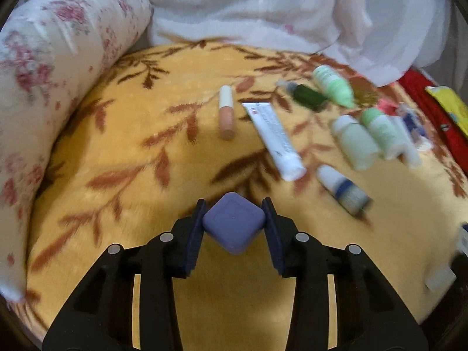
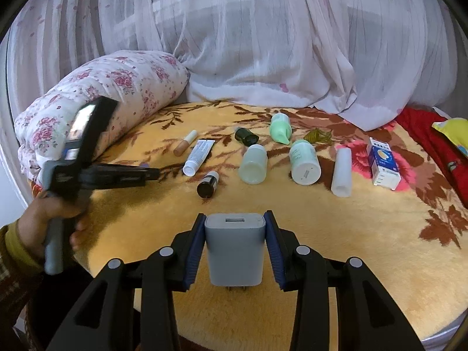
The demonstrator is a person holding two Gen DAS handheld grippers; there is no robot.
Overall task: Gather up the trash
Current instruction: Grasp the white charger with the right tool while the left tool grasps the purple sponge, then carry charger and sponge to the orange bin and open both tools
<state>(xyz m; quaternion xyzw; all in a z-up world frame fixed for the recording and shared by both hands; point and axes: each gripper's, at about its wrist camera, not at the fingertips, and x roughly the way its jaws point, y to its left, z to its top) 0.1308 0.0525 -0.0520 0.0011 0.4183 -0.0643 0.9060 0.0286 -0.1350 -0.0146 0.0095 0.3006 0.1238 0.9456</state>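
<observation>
My left gripper (image 1: pixel 234 219) is shut on a small purple square case (image 1: pixel 234 223), held above the yellow leaf-patterned blanket (image 1: pixel 131 158). My right gripper (image 2: pixel 234 234) is shut on a grey USB charger plug (image 2: pixel 234 251), prongs down, over the blanket's near edge. The left gripper (image 2: pixel 152 172) also shows in the right wrist view, held by a hand at the left. Scattered on the blanket are a white tube (image 1: pixel 275 140) (image 2: pixel 199 156), a lip gloss (image 1: pixel 226 112) (image 2: pixel 184 143), a dark green bottle (image 1: pixel 310 95) (image 2: pixel 247 136), pale green bottles (image 1: pixel 333 86) (image 2: pixel 280 128) and a small dark-capped bottle (image 2: pixel 208 185).
A rolled floral quilt (image 2: pixel 111 93) lies along the left. White netting (image 2: pixel 263 44) hangs behind. Two pale bottles (image 2: pixel 254 164) (image 2: pixel 304 162), a white cylinder (image 2: pixel 342 172) and a blue-white box (image 2: pixel 383 166) lie at the right. Red cloth (image 2: pixel 433 140) and a yellow pillow (image 2: pixel 453 130) lie at far right.
</observation>
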